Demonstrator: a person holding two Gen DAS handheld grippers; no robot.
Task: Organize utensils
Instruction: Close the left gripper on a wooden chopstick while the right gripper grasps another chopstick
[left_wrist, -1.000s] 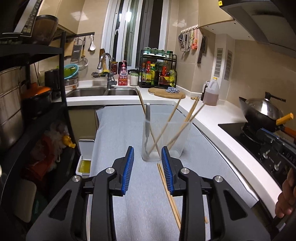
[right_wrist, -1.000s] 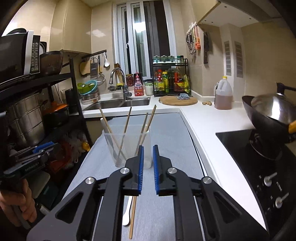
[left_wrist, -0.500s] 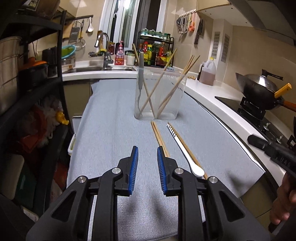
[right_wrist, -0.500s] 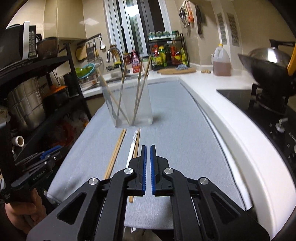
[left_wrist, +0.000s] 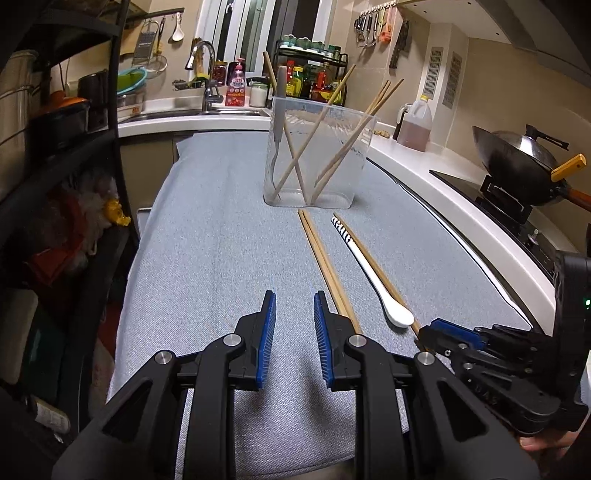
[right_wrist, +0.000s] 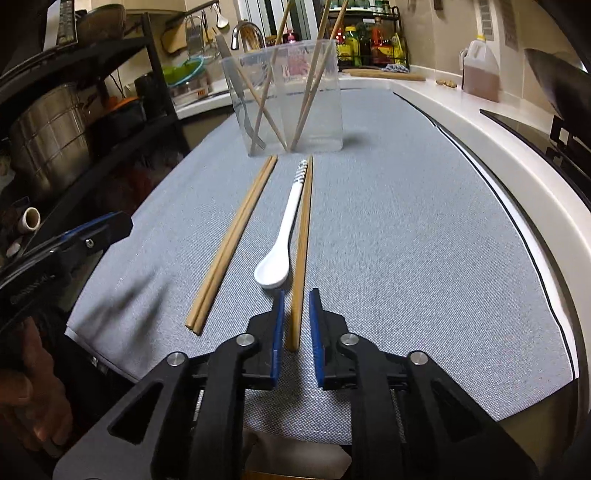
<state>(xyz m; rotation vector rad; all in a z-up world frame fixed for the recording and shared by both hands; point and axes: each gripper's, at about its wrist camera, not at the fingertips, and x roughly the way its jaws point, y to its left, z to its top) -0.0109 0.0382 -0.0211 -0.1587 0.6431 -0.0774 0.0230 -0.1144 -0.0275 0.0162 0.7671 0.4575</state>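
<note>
A grey woven cloth (right_wrist: 388, 229) covers the tabletop (left_wrist: 454, 206). Toward its far end stands a clear plastic holder (right_wrist: 284, 99) that contains several wooden chopsticks leaning crosswise and a metal fork (right_wrist: 247, 122) with its tines down. In front of the holder, three things lie lengthwise on the cloth: a pair of chopsticks (right_wrist: 232, 240) side by side on the left, a white spoon (right_wrist: 282, 240) with a black-striped handle end in the middle, and a single chopstick (right_wrist: 303, 240) just right of the spoon, touching or nearly touching its handle.

The right gripper (right_wrist: 295, 306) sits low over the near end of the single chopstick. Its fingers are narrow and opening, with the chopstick's end between the blue pads; a thin gap shows on each side, so the pads do not press on it. The left gripper (left_wrist: 294, 314) hovers over bare cloth just left of the paired chopsticks, its fingers narrowly apart and holding nothing.

Readable writing is scarce. The side of the left gripper's body, seen from the right wrist view, carries pale lettering too blurred to read. A pink-labelled bottle (left_wrist: 236, 86) by the sink faucet (left_wrist: 203, 66) bears print that cannot be made out, and the sauce bottles on the black rack (left_wrist: 314, 74) have labels too small to read. A jug of dark liquid (left_wrist: 415, 123) stands on the white counter, and a wok (left_wrist: 517, 162) sits on the stove at the right.
</note>
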